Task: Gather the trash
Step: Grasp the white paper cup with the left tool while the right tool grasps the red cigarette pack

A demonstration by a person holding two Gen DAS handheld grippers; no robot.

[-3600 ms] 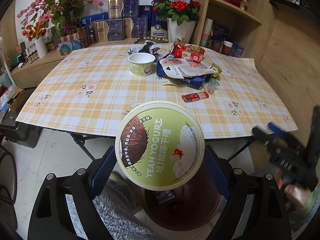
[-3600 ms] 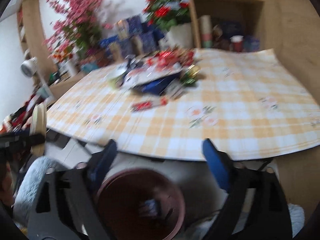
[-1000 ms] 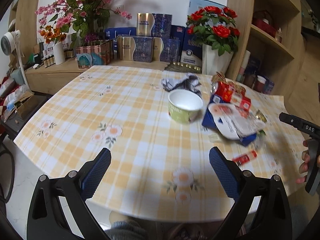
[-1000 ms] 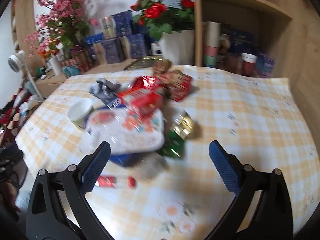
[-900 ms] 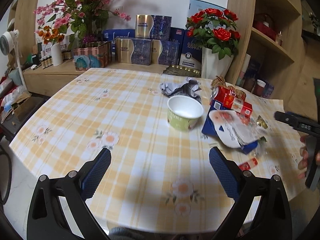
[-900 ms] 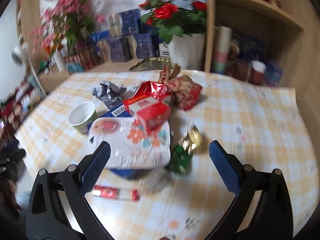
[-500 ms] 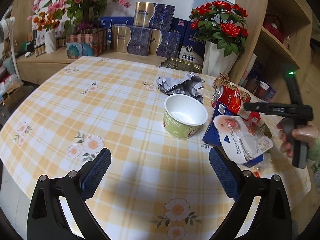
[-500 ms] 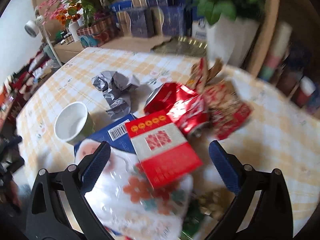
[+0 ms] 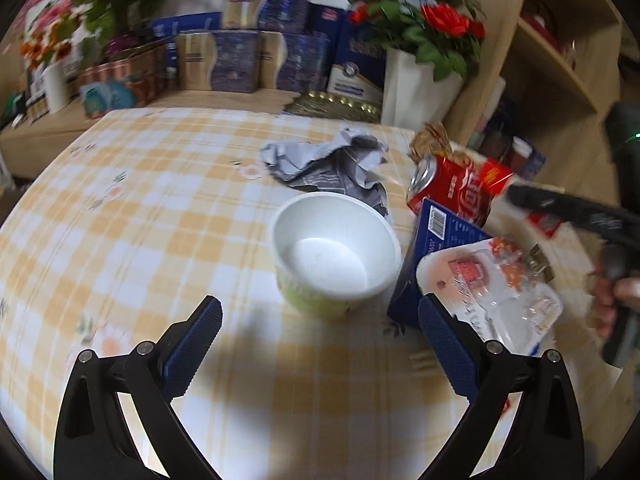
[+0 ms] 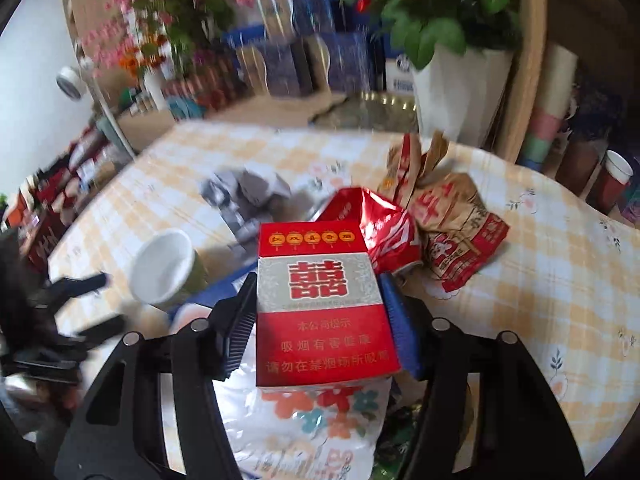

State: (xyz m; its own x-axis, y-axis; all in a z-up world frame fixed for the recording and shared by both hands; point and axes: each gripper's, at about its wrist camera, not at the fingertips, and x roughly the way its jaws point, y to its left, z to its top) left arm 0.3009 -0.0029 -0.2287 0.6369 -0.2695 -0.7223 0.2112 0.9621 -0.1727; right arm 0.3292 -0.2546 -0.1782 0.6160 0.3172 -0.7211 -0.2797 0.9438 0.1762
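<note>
Trash lies in a heap on the checked table [image 9: 140, 220]. A red and grey cigarette box [image 10: 324, 304] sits between the fingers of my right gripper [image 10: 318, 292], whose jaws are closing, both pads against its sides. Under it lies a flowered plastic wrapper [image 10: 320, 412]. Behind it are a crushed red can [image 10: 384, 224] and a red-brown paper bag [image 10: 456, 216]. My left gripper [image 9: 318, 316] is open, just short of an empty white yogurt cup [image 9: 336, 256]. Crumpled grey paper [image 9: 328, 164] lies beyond the cup, and a blue carton [image 9: 432, 240] to its right.
A white vase of red roses [image 9: 416, 88] and stacked gift boxes [image 9: 240, 60] stand along the table's far side. A wooden shelf unit [image 9: 552, 64] rises at the right. A hand [image 9: 616, 296] holding the right gripper shows at the right edge of the left wrist view.
Both grippers have come in closer over the table. The right jaws have narrowed onto the red cigarette box. The left gripper has drawn up to the yogurt cup, still open.
</note>
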